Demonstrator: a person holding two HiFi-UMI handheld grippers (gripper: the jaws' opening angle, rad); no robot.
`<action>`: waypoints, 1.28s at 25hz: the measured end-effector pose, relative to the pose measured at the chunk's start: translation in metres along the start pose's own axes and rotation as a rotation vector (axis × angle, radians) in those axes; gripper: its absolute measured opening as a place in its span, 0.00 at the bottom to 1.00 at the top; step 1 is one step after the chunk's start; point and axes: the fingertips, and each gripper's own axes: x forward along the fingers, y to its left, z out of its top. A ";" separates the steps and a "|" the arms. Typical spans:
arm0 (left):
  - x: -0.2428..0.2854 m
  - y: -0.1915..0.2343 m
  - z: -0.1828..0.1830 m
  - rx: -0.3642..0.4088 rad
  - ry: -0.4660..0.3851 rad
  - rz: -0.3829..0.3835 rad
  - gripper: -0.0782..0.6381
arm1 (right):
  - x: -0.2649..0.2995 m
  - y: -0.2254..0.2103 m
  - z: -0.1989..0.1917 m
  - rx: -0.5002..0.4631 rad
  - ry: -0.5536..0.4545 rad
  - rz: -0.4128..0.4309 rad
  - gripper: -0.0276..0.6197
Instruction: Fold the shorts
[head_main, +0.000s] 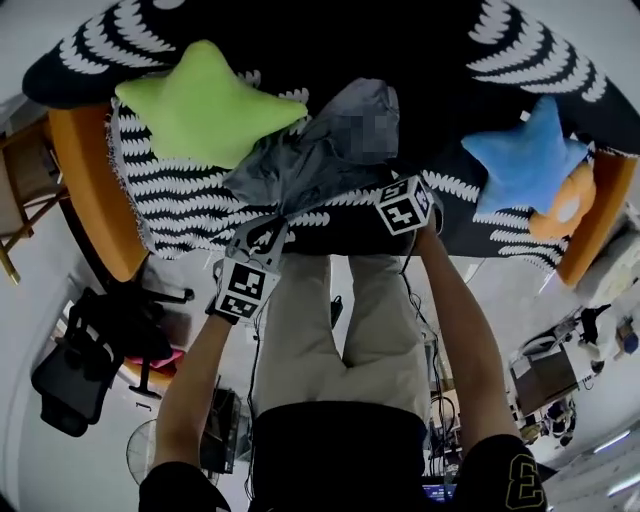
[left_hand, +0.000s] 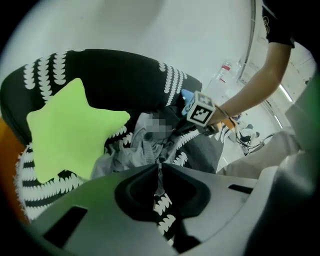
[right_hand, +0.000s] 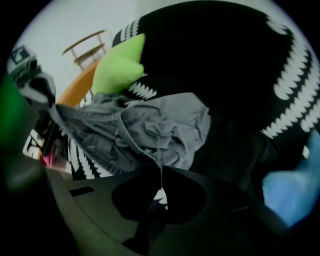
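Both arms stretched forward, angled steeply down. Left gripper (left_hand: 159, 169) and right gripper (right_hand: 161, 171) each pinched tight on crumpled grey shorts (head_main: 300, 165).

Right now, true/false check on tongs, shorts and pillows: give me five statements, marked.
1. The left tongs are shut on the grey shorts. True.
2. The right tongs hang open and empty. False: they are shut on the shorts' fabric.
3. The green star pillow lies left of the shorts in the head view. True.
4. The shorts lie neatly folded. False: they are crumpled on the patterned blanket.
5. The blue star pillow sits on the shorts. False: it lies apart, to their right.
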 end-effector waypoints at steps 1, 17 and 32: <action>-0.005 -0.004 -0.002 -0.021 0.003 0.007 0.15 | -0.026 -0.004 -0.001 0.083 -0.033 -0.032 0.09; -0.334 -0.162 0.268 0.295 -0.419 -0.011 0.15 | -0.537 -0.015 0.022 0.267 -0.384 -0.398 0.14; -0.473 -0.239 0.386 0.528 -0.639 -0.047 0.15 | -0.744 -0.078 0.119 0.260 -0.731 -0.377 0.09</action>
